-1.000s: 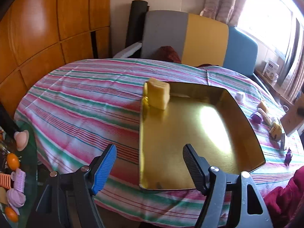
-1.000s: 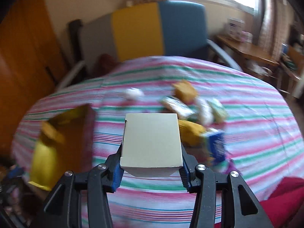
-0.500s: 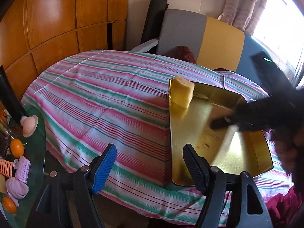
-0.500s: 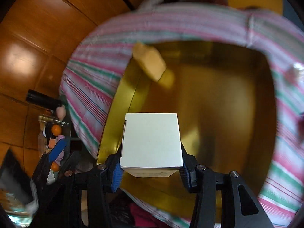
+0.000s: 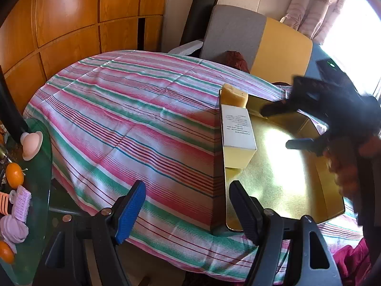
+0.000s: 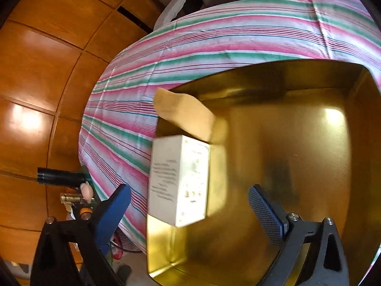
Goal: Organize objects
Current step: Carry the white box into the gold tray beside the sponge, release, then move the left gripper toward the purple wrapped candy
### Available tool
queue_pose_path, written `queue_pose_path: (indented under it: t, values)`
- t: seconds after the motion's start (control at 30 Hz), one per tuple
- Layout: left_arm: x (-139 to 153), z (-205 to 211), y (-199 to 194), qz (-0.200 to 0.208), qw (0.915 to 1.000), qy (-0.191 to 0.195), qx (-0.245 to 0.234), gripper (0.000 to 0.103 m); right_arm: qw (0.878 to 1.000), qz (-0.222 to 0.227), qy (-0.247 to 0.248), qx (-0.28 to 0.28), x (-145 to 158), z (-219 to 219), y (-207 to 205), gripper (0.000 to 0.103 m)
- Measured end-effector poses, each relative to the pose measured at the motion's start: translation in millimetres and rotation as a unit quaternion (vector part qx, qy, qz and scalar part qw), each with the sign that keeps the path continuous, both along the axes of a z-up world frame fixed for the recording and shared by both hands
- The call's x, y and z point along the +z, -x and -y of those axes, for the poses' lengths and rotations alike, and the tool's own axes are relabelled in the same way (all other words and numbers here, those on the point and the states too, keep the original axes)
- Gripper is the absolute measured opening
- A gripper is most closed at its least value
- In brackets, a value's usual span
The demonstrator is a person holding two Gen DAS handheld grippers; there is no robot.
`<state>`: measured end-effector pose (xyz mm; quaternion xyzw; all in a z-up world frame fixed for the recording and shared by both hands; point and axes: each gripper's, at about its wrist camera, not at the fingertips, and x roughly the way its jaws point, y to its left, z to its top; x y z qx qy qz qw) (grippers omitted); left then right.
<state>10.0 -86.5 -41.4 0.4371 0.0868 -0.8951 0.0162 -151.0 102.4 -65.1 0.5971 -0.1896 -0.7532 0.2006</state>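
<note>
Gold metal tray (image 5: 281, 181), shallow and walled, on the desk, which is covered by a striped cloth (image 5: 133, 128) in pink, green and white; the tray's near left corner sits at the desk's edge.

White box (image 5: 237, 128): printed text on its faces, lying inside the tray against the left wall. No pad touches it.

Yellow sponge-like block (image 5: 234, 98): inside the tray at the far left corner, just behind the white box and touching or nearly touching it.

Right gripper (image 6: 190, 211): over the tray, pointing down into it; jaws opening, spread wide. The white box lies between them but clear of both blue pads (image 6: 265, 211). In the left wrist view it appears as a dark, blurred shape at the tray's far right side, with a hand (image 5: 345, 166) behind it.

Left gripper (image 5: 188, 212): hovering over the near edge of the desk, jaws wide apart with nothing between them, one finger over the cloth, the other over the tray's near left corner.

Side items: glass-topped side table (image 5: 35, 190) at left carrying oranges (image 5: 14, 175) and small pink and lilac objects; chair (image 5: 257, 38) in grey and yellow beyond the desk; wooden panelling (image 5: 71, 19).
</note>
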Motion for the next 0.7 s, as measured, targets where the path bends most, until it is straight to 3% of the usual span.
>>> queue_pose_path:
  t: [0.23, 0.53, 0.7]
  values:
    - [2, -8, -1, -0.003, 0.9999, 0.017, -0.001, 0.073, 0.995, -0.072, -0.064, 0.038, 13, -8, -40, 0.101]
    - [13, -29, -4, -0.017, 0.9988, 0.037, -0.027, 0.073, 0.967, -0.185, -0.17, 0.047, 31, -25, -97, 0.103]
    - [16, -46, -5, -0.018, 0.9978, 0.043, -0.048, 0.073, 0.957, -0.208, -0.199, 0.029, 37, -47, -114, 0.103]
